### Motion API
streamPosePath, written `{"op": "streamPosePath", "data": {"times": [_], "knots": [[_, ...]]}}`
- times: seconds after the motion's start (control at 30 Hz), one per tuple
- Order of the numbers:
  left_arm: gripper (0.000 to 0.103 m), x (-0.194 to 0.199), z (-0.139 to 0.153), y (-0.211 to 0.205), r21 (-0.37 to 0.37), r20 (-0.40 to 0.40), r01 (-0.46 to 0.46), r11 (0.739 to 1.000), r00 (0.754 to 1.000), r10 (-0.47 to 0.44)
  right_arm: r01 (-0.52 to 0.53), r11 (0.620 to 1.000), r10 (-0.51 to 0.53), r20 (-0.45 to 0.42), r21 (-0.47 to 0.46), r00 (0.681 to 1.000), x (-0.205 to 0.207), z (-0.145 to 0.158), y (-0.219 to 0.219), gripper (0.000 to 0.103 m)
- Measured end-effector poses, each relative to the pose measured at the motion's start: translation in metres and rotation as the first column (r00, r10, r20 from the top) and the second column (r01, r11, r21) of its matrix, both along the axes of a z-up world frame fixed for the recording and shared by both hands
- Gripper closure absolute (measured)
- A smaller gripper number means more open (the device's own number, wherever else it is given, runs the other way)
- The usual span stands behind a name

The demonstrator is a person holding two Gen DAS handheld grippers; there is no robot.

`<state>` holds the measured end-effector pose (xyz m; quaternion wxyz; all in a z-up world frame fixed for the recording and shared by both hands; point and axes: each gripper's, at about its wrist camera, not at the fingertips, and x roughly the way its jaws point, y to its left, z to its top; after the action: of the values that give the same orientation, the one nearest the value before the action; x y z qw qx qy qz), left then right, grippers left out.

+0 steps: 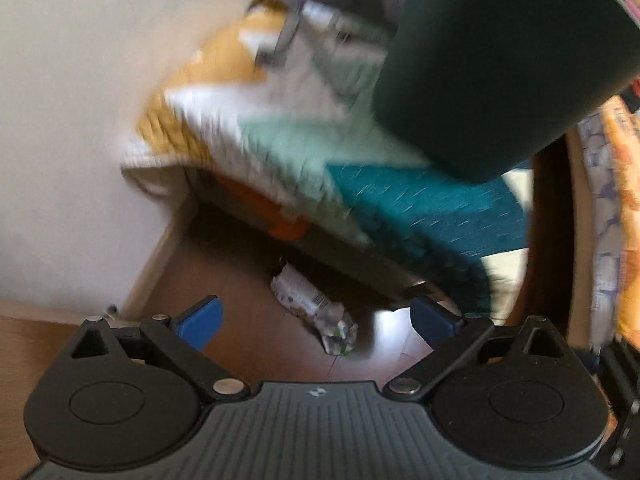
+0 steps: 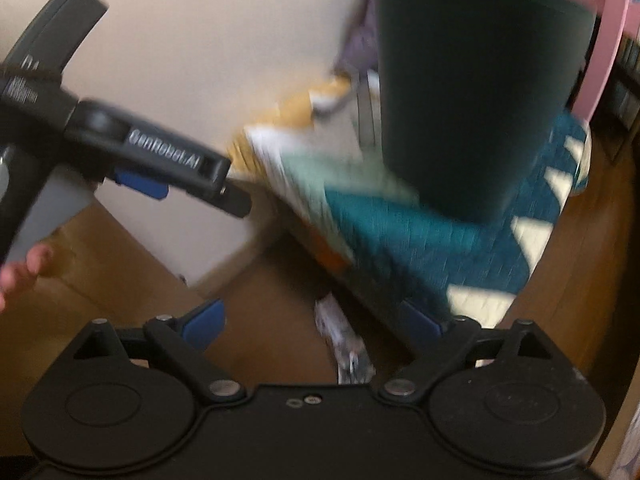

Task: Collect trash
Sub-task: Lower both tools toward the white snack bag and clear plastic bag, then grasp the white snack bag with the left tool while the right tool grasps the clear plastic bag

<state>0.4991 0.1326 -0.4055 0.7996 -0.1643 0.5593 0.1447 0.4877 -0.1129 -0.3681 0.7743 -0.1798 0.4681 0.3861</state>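
Both tongs gape wide and hold nothing: left gripper [image 1: 316, 322] and right gripper [image 2: 316, 322] hang above a crumpled wrapper [image 1: 314, 308] on the floor.

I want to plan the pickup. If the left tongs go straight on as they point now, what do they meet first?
Most likely the crumpled wrapper on the wooden floor, lying beside the bed's edge. It sits between the open left tongs, with nothing visibly in front of it. The picture is blurred, so depth is uncertain.

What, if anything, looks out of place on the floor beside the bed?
A crumpled wrapper lies on the wooden floor at the bed's edge, beneath the overhanging teal quilt. It looks like dropped trash.
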Motion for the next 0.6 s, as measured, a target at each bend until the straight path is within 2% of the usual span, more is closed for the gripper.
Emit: {"op": "streamPosePath", "data": {"times": [0.1, 0.2, 0.27, 0.33, 0.43, 0.6], "knots": [[0.002, 0.008, -0.067, 0.005, -0.047, -0.037, -0.047, 0.998, 0.998, 0.045, -0.008, 0.999, 0.007, -0.022, -0.050, 1.000, -0.003, -0.065, -0.001, 0.010], [0.002, 0.019, -0.133, 0.001, -0.013, -0.073, -0.056, 0.998, 0.996, 0.055, -0.028, 0.995, 0.024, -0.047, -0.095, 0.999, -0.005, -0.135, 0.001, 0.013], [0.002, 0.028, -0.176, 0.001, -0.008, -0.094, -0.066, 0.998, 0.993, 0.065, -0.033, 0.991, 0.025, -0.061, -0.129, 0.998, -0.004, -0.183, 0.002, 0.018], [0.002, 0.035, -0.217, 0.003, -0.010, -0.124, -0.091, 0.996, 0.988, 0.089, -0.040, 0.987, 0.031, -0.064, -0.155, 0.997, -0.001, -0.225, 0.003, 0.018], [0.002, 0.045, -0.272, 0.008, -0.012, -0.155, -0.135, 0.991, 0.979, 0.132, -0.065, 0.979, 0.050, -0.079, -0.196, 0.996, 0.007, -0.284, 0.006, 0.025], [0.002, 0.062, -0.346, 0.021, -0.028, -0.184, -0.212, 0.977, 0.962, 0.203, -0.071, 0.973, 0.055, -0.080, -0.220, 0.995, 0.026, -0.356, 0.008, 0.029]]}}
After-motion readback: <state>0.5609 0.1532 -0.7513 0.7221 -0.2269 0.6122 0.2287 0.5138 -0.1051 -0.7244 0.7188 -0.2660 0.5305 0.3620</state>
